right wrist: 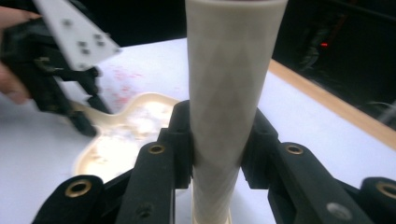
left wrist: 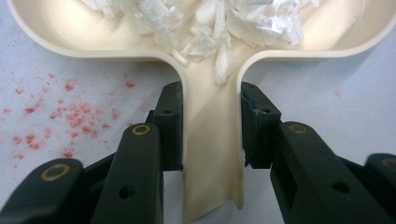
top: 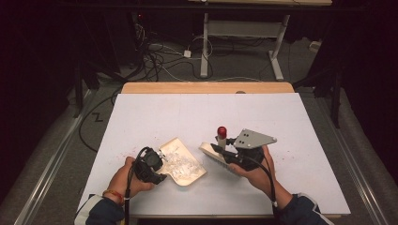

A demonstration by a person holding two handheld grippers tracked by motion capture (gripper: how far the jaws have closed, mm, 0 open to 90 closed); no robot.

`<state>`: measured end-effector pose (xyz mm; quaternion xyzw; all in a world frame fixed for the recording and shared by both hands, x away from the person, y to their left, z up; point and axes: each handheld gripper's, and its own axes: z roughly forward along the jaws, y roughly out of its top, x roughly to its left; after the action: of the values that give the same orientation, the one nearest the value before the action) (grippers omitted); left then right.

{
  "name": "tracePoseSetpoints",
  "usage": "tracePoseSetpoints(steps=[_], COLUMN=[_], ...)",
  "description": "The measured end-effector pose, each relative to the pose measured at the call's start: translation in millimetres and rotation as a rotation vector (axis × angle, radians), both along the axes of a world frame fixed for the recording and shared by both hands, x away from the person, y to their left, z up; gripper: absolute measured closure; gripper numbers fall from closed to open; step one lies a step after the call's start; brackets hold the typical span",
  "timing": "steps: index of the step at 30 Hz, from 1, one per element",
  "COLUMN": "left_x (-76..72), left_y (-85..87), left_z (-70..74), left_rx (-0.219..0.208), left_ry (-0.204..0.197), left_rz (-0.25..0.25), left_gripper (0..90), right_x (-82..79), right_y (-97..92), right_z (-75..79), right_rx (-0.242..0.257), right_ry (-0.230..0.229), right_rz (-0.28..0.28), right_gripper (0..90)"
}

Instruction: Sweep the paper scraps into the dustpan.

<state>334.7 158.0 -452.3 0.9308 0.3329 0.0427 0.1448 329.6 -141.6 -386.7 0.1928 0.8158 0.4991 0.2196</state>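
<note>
A cream dustpan (top: pixel 187 177) lies on the white table sheet (top: pixel 206 112), and several white paper scraps (top: pixel 180 161) are piled in it. My left gripper (top: pixel 162 176) is shut on the pan's handle (left wrist: pixel 211 154), one pad on each side, with the scraps (left wrist: pixel 219 23) just beyond. My right gripper (top: pixel 218 149) is shut on the cream handle (right wrist: pixel 231 70) of a brush (top: pixel 213 157), just right of the pan. The brush stands nearly upright, its red end (top: pixel 221 131) on top. The right gripper view shows the dustpan (right wrist: pixel 121 140) and the left gripper (right wrist: pixel 88 121) beyond.
Small red specks (left wrist: pixel 70 116) dot the sheet left of the pan handle, and more specks (top: pixel 123 152) lie near the left hand. A wooden table edge (top: pixel 206 87) runs along the far side. A desk frame (top: pixel 244 42) and cables stand on the floor behind.
</note>
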Motion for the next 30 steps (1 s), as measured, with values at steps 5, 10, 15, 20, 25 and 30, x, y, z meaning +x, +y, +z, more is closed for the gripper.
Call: tracePoseSetpoints(steps=[5, 10, 15, 20, 25, 30], left_x=[0.2, 2.4, 2.7, 2.0, 1.8, 2.6], left_y=[0.5, 2.8, 3.8, 3.5, 2.9, 2.6], left_z=[0.0, 0.3, -0.2, 0.0, 1.8, 5.1], left_rx=[-0.003, -0.003, -0.01, -0.008, -0.005, -0.004], left_ry=[0.004, 0.001, -0.002, -0.005, -0.003, -0.002], left_rz=[0.002, 0.0, -0.002, -0.001, -0.001, 0.002], left_gripper=[63.3, 63.3, 63.3, 63.3, 63.3, 63.3], right_x=[-1.9, 1.0, 2.8, 3.9, 8.7, 23.1], right_y=[20.8, 41.8, 52.9, 50.2, 39.1, 27.6], right_z=[-3.4, 0.5, 6.9, 9.8, 19.2, 26.6], right_rx=[0.014, 0.07, 0.069, 0.072, 0.092, 0.1], right_ry=[-0.011, 0.008, -0.013, -0.023, -0.032, -0.049], right_rz=[0.031, 0.065, 0.065, 0.053, 0.036, 0.013], right_gripper=[70.5, 70.6, 70.6, 70.6, 70.6, 70.6])
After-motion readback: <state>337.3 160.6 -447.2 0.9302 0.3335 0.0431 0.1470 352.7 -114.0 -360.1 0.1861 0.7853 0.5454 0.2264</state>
